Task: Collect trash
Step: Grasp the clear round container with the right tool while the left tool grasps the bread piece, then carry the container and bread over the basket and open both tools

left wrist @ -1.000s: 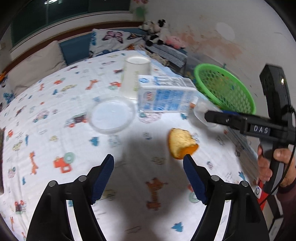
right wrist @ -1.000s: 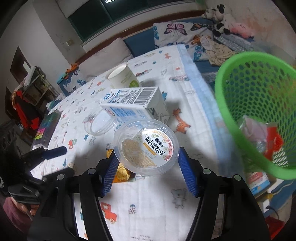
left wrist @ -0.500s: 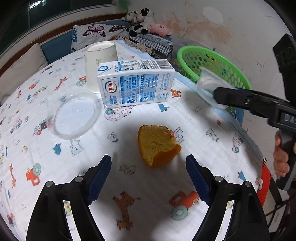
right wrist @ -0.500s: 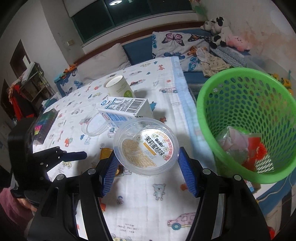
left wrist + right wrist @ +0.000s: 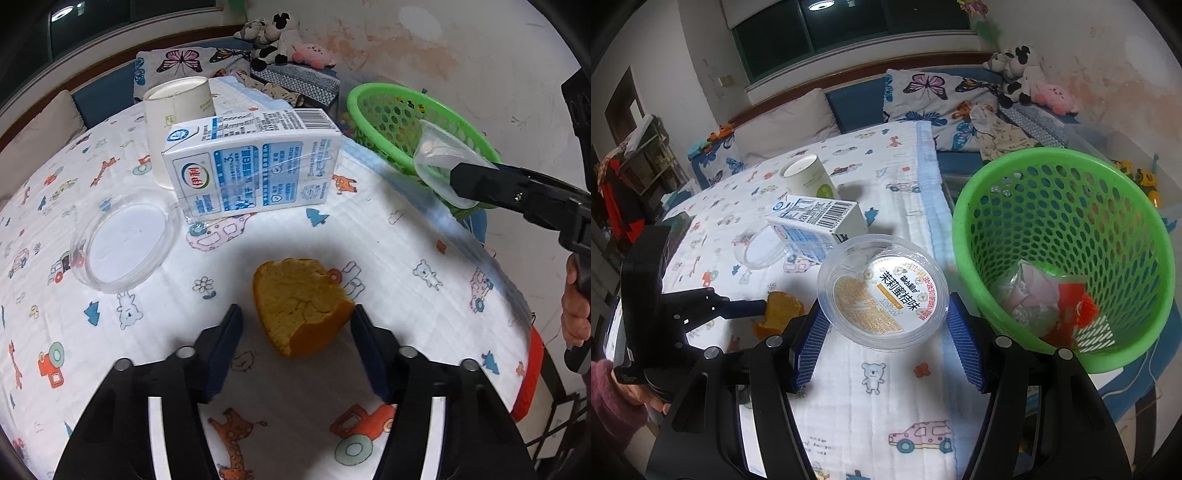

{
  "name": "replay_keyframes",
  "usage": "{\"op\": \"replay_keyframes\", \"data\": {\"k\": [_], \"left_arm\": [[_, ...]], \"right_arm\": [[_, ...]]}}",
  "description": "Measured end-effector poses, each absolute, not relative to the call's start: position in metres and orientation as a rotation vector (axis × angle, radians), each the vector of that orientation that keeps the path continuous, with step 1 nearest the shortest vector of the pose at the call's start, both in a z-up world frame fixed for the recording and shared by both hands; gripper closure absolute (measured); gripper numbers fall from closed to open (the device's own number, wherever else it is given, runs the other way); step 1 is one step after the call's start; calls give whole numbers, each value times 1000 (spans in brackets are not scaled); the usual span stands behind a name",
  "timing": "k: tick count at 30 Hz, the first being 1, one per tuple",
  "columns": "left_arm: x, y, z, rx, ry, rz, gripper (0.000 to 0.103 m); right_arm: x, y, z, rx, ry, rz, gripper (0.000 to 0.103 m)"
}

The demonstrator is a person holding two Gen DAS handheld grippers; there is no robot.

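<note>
Orange peel (image 5: 301, 306), a thick curved piece with its pale inside facing up, lies on the cartoon-print cloth (image 5: 388, 258) between the blue pads of my left tongs (image 5: 295, 345). Those tongs are spread wide; the right pad sits just beside the peel's edge, the left pad a little apart from it, and I cannot tell whether either one touches.

My right tongs (image 5: 884, 341) are clenched on a clear plastic cup (image 5: 882, 291), gripping it at both sides. Its round printed label faces the camera. I hold it above the cloth, just beside the green plastic basket (image 5: 964, 236), which stands off the right edge of the cloth-covered surface. Crumpled wrappers (image 5: 1056, 302), pinkish and red, lie at the basket's bottom.

Beyond the peel, a clear round lid (image 5: 123, 245) lies flat on the cloth. Just behind it a blue-and-white milk carton (image 5: 255, 166) lies on its side, touching or nearly touching the lid's rim. Behind the carton stands a paper cup (image 5: 177, 110), upside down. Farthest back are butterfly-print pillows (image 5: 931, 92) and plush toys (image 5: 1030, 81) against the wall.
</note>
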State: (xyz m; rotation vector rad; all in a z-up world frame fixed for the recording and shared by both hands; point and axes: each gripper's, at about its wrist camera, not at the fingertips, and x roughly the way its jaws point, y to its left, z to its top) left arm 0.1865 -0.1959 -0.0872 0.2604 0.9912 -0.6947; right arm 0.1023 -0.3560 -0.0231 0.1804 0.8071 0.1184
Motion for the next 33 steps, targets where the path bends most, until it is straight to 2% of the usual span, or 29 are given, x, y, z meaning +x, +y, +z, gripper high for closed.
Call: {"op": "replay_keyframes", "data": {"k": [12,20,33], "left_arm": [[182,-193,-78,215,981,-711,69],[178,-188,-68,200,957,-731,73],[178,-204,-28,137,902,-806,73]], "right_arm": [[97,-364,-19,172,793,94,39],[96,-378,-17,176,783,59,39],[101,-432,-13,172,760,-81,39]]}}
